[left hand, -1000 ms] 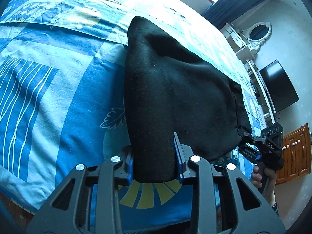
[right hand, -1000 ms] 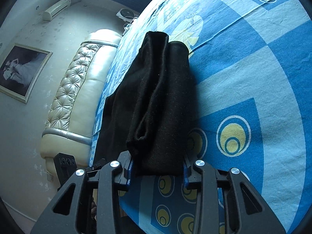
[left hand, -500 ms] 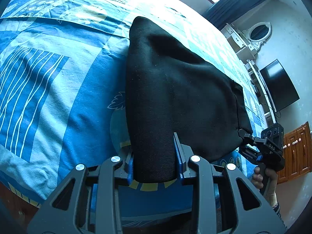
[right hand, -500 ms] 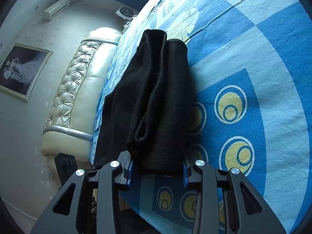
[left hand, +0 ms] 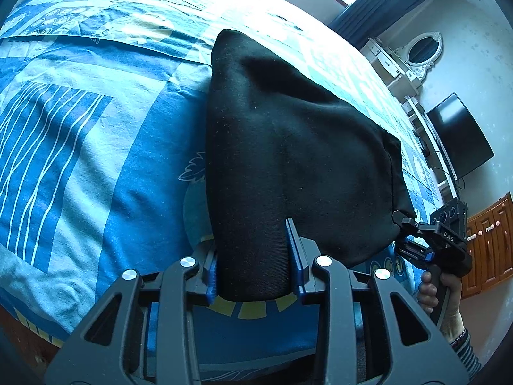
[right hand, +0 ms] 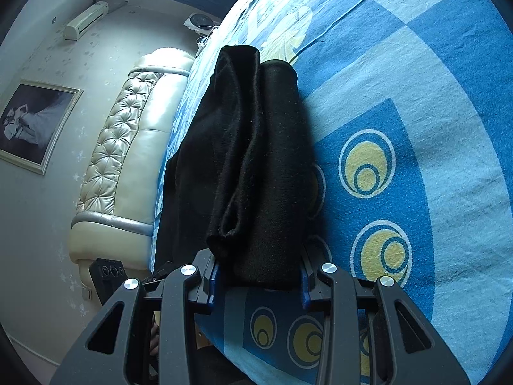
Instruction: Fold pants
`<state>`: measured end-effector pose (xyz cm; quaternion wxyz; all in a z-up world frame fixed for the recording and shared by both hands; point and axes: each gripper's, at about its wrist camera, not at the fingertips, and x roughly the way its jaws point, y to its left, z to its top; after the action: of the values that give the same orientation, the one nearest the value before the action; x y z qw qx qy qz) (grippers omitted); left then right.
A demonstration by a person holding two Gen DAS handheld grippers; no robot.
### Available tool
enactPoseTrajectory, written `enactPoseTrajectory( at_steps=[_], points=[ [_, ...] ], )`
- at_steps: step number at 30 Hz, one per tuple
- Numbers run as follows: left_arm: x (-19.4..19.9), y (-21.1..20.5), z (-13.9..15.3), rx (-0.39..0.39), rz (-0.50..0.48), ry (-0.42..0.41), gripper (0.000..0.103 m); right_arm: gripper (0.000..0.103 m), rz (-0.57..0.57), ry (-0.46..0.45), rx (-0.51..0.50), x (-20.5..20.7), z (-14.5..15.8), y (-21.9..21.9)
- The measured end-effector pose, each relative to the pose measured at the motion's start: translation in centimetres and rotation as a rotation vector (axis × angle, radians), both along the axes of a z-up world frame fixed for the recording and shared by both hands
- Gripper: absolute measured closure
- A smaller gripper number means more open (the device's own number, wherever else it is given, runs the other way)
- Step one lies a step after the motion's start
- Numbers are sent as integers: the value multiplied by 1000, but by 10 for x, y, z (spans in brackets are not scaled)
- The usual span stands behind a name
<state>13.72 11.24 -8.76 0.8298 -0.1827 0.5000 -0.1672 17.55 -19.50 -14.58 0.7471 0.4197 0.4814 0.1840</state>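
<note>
Pants [left hand: 288, 160], black: one, folded, at centre. Grippers: two, namely the left gripper [left hand: 255, 276] at 6 o'clock and the right gripper [left hand: 405, 234] at 4 o'clock. Bed cover [left hand: 80, 160], blue patterned: one. Television [left hand: 458, 134]: one, at 3 o'clock. Oval mirror [left hand: 423, 52]: one. Tufted headboard [right hand: 128, 147]: one. Framed picture [right hand: 32, 122]: one, at 9 o'clock. Air conditioner [right hand: 86, 21]: one.

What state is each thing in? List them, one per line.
Black pants: folded over, near edge lifted off the bed.
Left gripper: shut on black pants.
Right gripper: shut on black pants.
Bedsheet: spread flat, slightly wrinkled.
Television: screen dark.
</note>
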Motion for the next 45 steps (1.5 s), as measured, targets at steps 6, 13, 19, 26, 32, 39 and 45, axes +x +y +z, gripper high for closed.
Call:
enactPoseTrajectory(
  at_steps=[6, 13, 19, 26, 32, 39, 45],
  points=[
    [-1, -1, -2, -8, -2, -6, 69, 66, -1, 1, 0, 0, 0, 0],
    [-2, 0, -2, -11, -3, -10, 68, 66, -3, -3, 4, -2, -1, -1],
    [-2, 0, -2, -6, -5, -12, 68, 66, -6, -5, 9, -2, -1, -2],
    [0, -2, -1, 30, -4, -23, 59, 64, -17, -6, 31, -3, -4, -8],
    [-6, -7, 3, 136, 11, -78, 43, 55, -55, 3, 134, -6, -10, -17],
    [-17, -9, 8, 190, 41, -89, 18, 40, -87, -21, 217, -19, -9, -27],
    [-39, -26, 19, 295, 31, -114, 13, 24, -72, -28, 203, -41, 2, -29]
  ],
)
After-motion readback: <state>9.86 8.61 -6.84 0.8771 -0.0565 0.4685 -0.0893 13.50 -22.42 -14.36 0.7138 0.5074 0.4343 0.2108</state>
